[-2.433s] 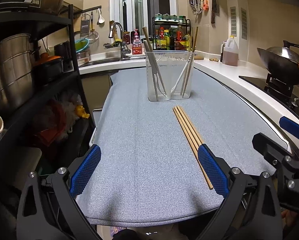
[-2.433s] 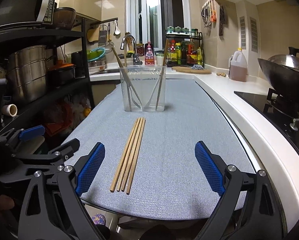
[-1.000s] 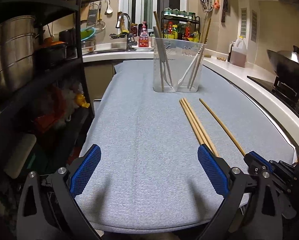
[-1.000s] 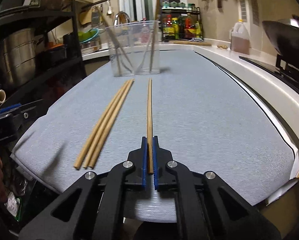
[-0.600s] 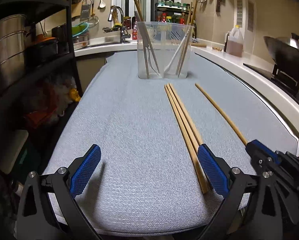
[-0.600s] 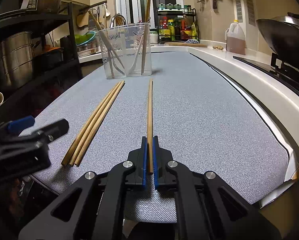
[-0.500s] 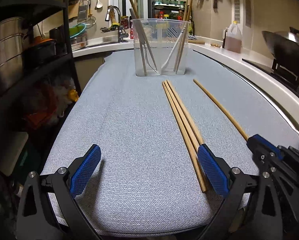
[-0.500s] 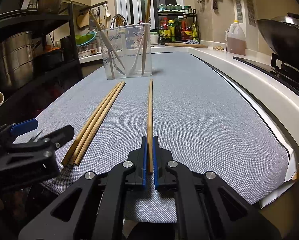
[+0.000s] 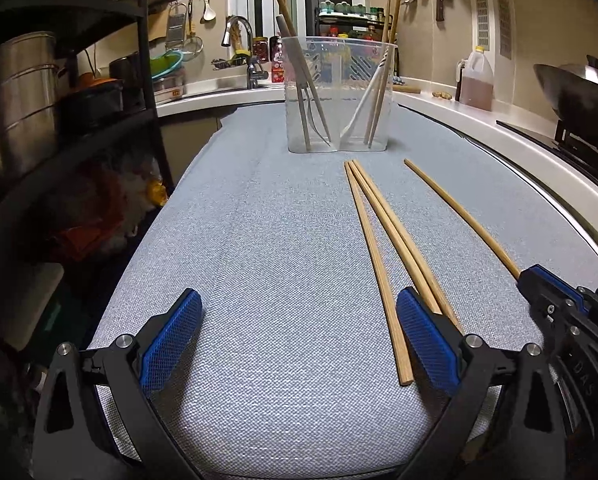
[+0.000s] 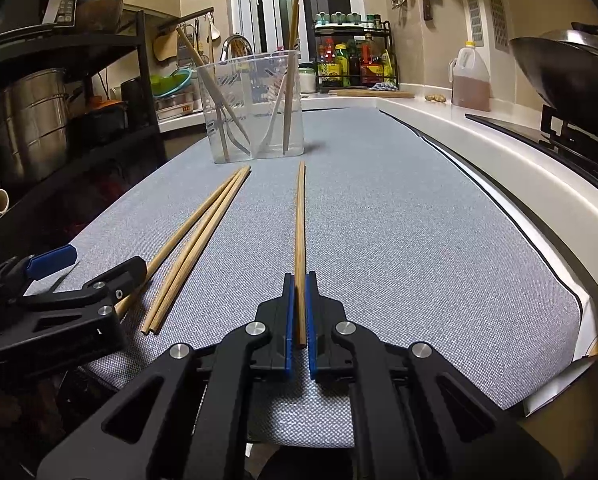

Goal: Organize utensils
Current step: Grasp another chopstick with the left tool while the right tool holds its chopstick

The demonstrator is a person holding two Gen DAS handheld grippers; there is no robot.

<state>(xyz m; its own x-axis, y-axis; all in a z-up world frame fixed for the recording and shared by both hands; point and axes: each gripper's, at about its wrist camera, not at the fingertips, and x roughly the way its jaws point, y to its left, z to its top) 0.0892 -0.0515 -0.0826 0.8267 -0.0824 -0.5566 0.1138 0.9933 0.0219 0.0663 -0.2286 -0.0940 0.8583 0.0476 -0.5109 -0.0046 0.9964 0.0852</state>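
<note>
My right gripper [image 10: 298, 312] is shut on the near end of a single wooden chopstick [image 10: 299, 216], which points toward the clear plastic utensil holder [image 10: 255, 108]; the chopstick also shows in the left wrist view [image 9: 459, 216]. Three more chopsticks [image 9: 383, 236] lie together on the grey mat [image 9: 259, 260], left of the held one. My left gripper [image 9: 299, 340] is open and empty, its right pad beside their near ends. The holder [image 9: 339, 96] stands at the mat's far end with chopsticks and a fork inside.
A black shelf rack [image 9: 79, 120] with steel pots stands at the left. A white counter [image 10: 519, 168] with an oil jug [image 10: 470, 80] and a wok [image 10: 571, 76] on the stove runs along the right. The sink and a spice rack are behind the holder.
My right gripper shut on one chopstick and moved it apart to the right of the other three. My left gripper moved forward and lower, its right pad now beside the three chopsticks.
</note>
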